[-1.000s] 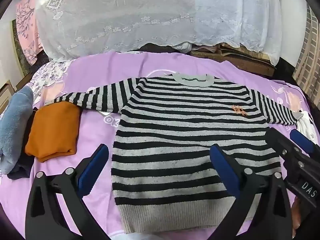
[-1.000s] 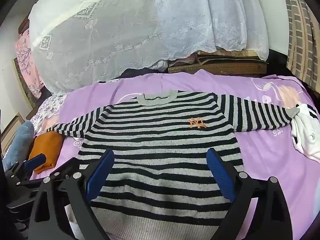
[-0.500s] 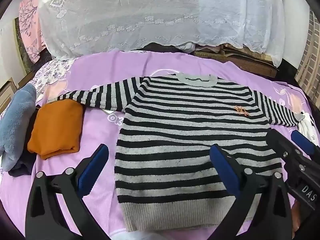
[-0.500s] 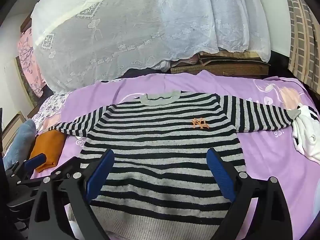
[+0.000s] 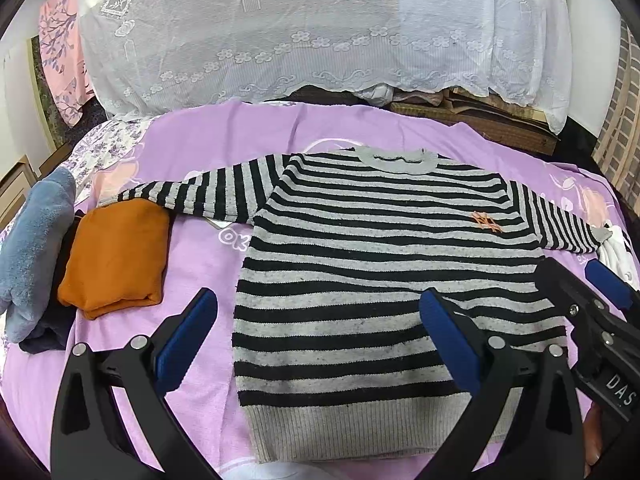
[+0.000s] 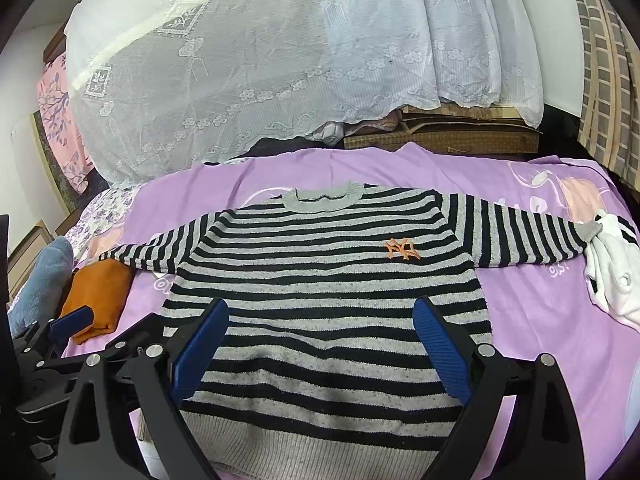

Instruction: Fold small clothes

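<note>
Sweater point(image 5: 384, 264) lies flat, front up, on the purple sheet point(image 5: 208, 272) of the bed, both sleeves spread out to the sides. Grey and black stripes, grey collar point(image 5: 394, 158) at the far end, grey ribbed hem point(image 5: 360, 428) nearest the cameras. Orange logo point(image 6: 402, 249) on the chest, toward the right sleeve.

Left tool point(image 5: 316, 344): fingers spread wide, holding nothing. It hangs above the hem end; left blue pad point(image 5: 184, 340) is over bare sheet just beside the sweater's edge, right pad point(image 5: 450, 344) over the body of the sweater. Contact with the cloth cannot be told.

Right tool point(image 6: 322, 354): fingers likewise wide apart, nothing between them. Both pads are over the lower body of the sweater. In the left wrist view it shows at the right edge, close beside the left tool.

Left sleeve cuff ends just above a folded orange garment point(image 5: 116, 256), its edge lying over the fold's top corner. Beside that, further left, a blue-grey towel point(image 5: 34, 248) on top of a dark item point(image 5: 44, 338). Right sleeve cuff touches a white garment point(image 6: 612, 268), crumpled at the sheet's right edge.

Behind the bed: white lace cover point(image 6: 280, 52) draped over a bulky heap.
</note>
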